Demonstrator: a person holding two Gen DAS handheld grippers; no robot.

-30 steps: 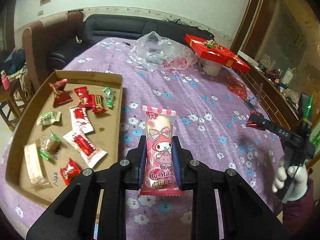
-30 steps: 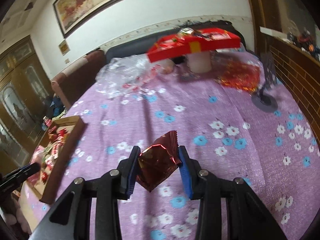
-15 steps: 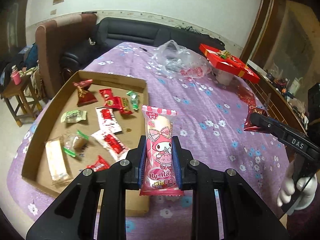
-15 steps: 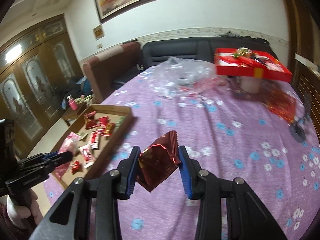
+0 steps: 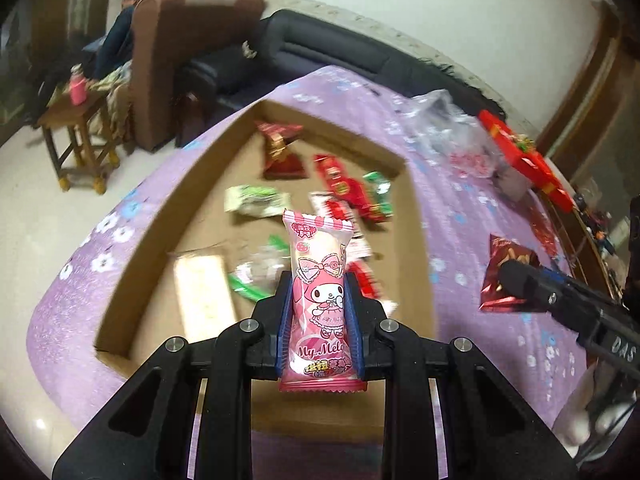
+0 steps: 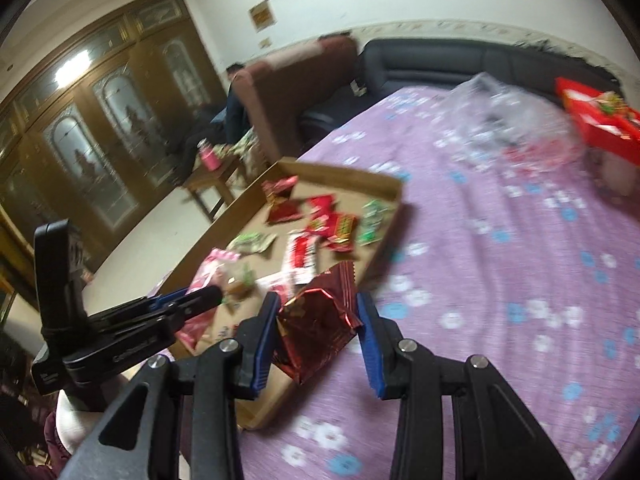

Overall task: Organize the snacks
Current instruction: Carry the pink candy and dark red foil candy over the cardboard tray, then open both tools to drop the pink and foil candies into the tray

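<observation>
Several wrapped snacks lie loose in the cardboard tray [image 5: 160, 216] on the purple table.
Left gripper [image 5: 320, 320] clamps a pink snack packet [image 5: 320, 296] above the tray; right gripper [image 6: 318, 332] pinches a red foil packet [image 6: 320, 320] at the tray's edge.

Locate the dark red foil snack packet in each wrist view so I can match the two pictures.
Left wrist view: the dark red foil packet is at the right, over the purple cloth, pinched by the right gripper coming in from the right edge.
Right wrist view: the packet is at bottom centre, between the gripper's blue-padded fingers.
Shared landmark: the cardboard tray of snacks, left of the packet in both views.
</observation>
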